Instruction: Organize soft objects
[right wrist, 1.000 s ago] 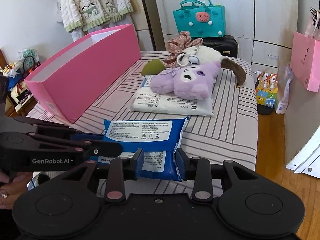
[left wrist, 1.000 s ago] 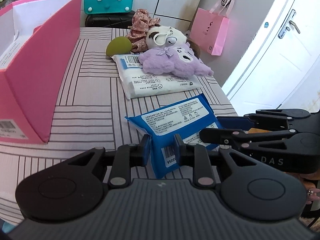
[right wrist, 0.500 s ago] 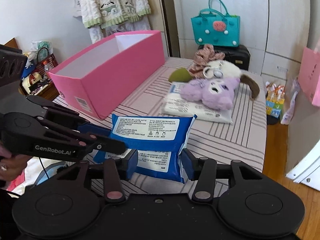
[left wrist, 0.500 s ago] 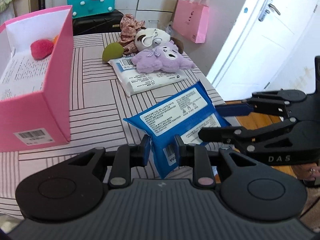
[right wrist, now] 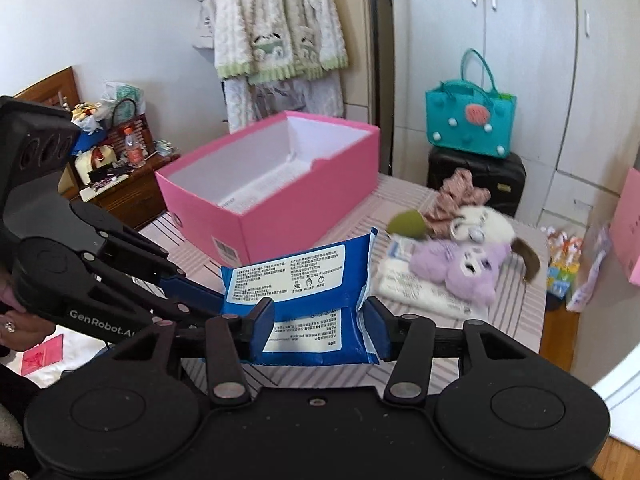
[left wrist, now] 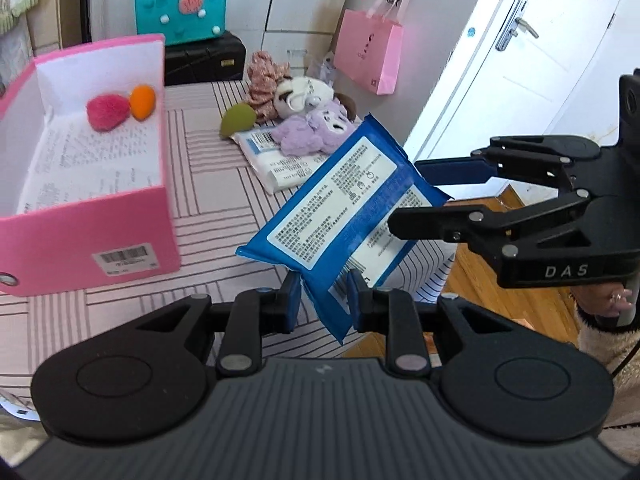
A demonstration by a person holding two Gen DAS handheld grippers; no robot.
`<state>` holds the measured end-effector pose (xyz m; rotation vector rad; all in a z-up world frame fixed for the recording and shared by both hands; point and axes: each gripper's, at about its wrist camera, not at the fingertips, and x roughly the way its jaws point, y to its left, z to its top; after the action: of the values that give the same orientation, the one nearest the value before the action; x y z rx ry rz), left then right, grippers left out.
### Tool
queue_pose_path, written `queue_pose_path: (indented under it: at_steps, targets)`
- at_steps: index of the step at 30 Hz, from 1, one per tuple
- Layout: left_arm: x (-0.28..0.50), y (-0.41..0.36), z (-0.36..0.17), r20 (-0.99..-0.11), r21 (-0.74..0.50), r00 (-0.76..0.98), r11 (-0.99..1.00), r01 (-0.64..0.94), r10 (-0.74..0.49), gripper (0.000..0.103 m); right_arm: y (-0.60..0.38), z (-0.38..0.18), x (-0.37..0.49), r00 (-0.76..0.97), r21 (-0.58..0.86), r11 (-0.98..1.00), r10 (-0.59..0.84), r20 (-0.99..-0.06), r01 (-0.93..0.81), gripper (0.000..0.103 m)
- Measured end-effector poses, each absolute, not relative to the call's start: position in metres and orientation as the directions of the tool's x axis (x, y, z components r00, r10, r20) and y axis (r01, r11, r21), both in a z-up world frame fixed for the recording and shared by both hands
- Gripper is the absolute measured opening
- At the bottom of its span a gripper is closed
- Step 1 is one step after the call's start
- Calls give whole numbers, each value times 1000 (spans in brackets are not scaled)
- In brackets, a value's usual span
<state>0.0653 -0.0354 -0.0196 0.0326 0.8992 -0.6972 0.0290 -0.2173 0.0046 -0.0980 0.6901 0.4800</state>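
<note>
A blue wipes pack (left wrist: 348, 204) (right wrist: 304, 276) hangs tilted in the air above the striped table (left wrist: 216, 184). My left gripper (left wrist: 324, 304) (right wrist: 216, 300) is shut on its near lower corner. My right gripper (right wrist: 320, 320) (left wrist: 404, 194) holds the opposite end, its pads touching both sides of the bent pack. The open pink box (left wrist: 100, 220) (right wrist: 304, 200) stands on the left with a red fluffy ball (left wrist: 108, 112) and an orange sponge (left wrist: 142, 102) inside. A purple plush (left wrist: 316, 132), white plush dog (left wrist: 300, 96), white pack (left wrist: 276, 164), green sponge (left wrist: 238, 120) and floral cloth (left wrist: 264, 80) lie at the far end.
A teal bag (left wrist: 180, 12) on a black case (left wrist: 204, 64) stands behind the table. A pink paper bag (left wrist: 368, 56) hangs on the wall by a white door (left wrist: 520, 60). The table's right edge drops to a wooden floor (left wrist: 500, 292). A person's hand (left wrist: 612, 300) holds the right gripper.
Both grippers have risen with the blue pack, lifting it off the table. The right jaws stand wider than before. The inside of the pink box has come into view.
</note>
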Motion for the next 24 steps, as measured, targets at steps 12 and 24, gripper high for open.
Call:
queue_pose_path:
  at_steps: [12, 24]
  targets:
    - [64, 18, 26, -646, -251, 524, 803, 541, -555, 24, -168, 45, 40, 696, -35, 845, 415, -586, -533, 53]
    - [118, 64, 37, -594, -256, 619, 851, 459, -513, 24, -149, 55, 114, 691, 6, 809, 506, -517, -588, 26]
